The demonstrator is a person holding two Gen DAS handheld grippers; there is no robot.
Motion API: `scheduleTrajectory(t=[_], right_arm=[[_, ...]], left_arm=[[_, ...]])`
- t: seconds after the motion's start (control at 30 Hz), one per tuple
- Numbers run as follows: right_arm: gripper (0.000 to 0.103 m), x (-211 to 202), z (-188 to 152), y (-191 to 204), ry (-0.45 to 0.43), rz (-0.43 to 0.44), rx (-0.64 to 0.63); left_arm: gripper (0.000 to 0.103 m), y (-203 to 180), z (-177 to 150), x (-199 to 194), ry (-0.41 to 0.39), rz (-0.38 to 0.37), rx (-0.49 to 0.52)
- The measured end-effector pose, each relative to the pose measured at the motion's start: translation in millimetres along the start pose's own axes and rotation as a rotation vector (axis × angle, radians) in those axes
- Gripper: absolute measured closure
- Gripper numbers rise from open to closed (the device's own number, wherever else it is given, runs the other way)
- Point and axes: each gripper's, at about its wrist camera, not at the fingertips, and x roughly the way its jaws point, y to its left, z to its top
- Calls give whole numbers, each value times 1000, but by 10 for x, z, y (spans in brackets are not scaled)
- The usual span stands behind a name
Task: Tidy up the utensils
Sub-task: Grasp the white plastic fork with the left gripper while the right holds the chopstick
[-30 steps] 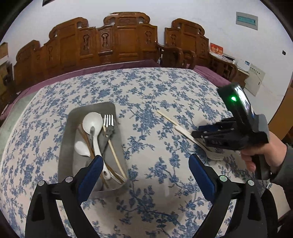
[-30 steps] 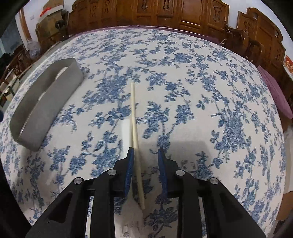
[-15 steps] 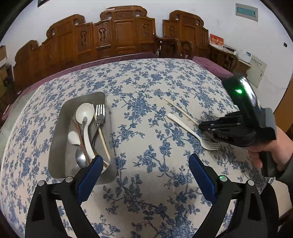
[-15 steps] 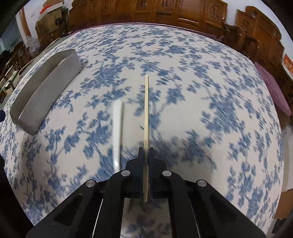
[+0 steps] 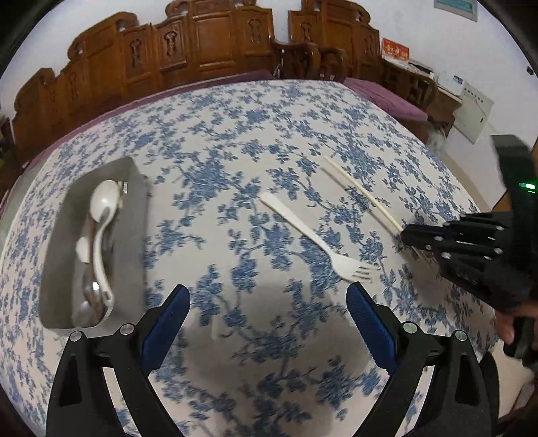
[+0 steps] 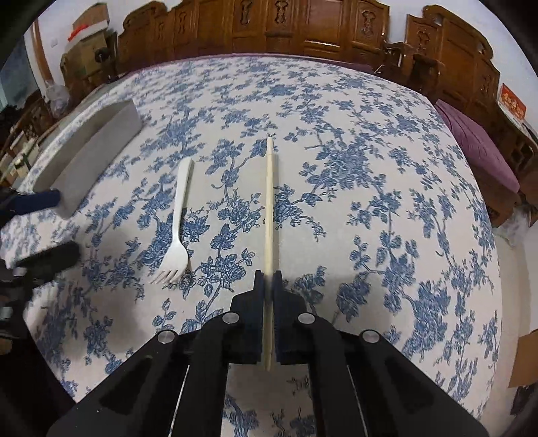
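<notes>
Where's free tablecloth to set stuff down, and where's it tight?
Free: the far half of the tablecloth, and the strip between tray and white fork. Tight: inside the tray, packed with spoons, and the gap between fork and chopstick.

From my remote seat I can read no text anywhere. The small red card with gold characters (image 5: pixel 395 53) on the wooden furniture by the wall is too blurred to make out, and the same goes for it in the right wrist view (image 6: pixel 512 105). The grey-green wall plaque (image 5: pixel 455 9) and the white printed panel (image 5: pixel 474 112) carry markings too small to read.
</notes>
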Motion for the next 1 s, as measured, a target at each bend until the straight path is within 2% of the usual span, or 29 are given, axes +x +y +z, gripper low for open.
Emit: scheduleTrajectory(t=[0.2, 0.4, 0.6, 0.77, 0.93, 0.97, 1.0], right_arm=[[97, -110, -8, -62, -24, 12, 9], [97, -142, -26, -169, -32, 45, 66], [97, -155, -25, -212, -37, 54, 85], [97, -153, -28, -243, -33, 57, 94], [97, -138, -32, -206, -25, 52, 80], [97, -135, -33, -200, -24, 52, 78], [97, -131, -35, -189, -22, 51, 74]], left_arm=[[13, -174, 155, 236, 54, -23, -32], [14, -303, 302, 475, 104, -5, -42], [26, -348, 402, 702, 163, 16, -49], [31, -375, 413, 840, 219, 8, -44], [35, -413, 388, 837, 205, 33, -6], [37, -404, 382, 826, 199, 33, -4], [44, -394, 383, 816, 194, 32, -3]])
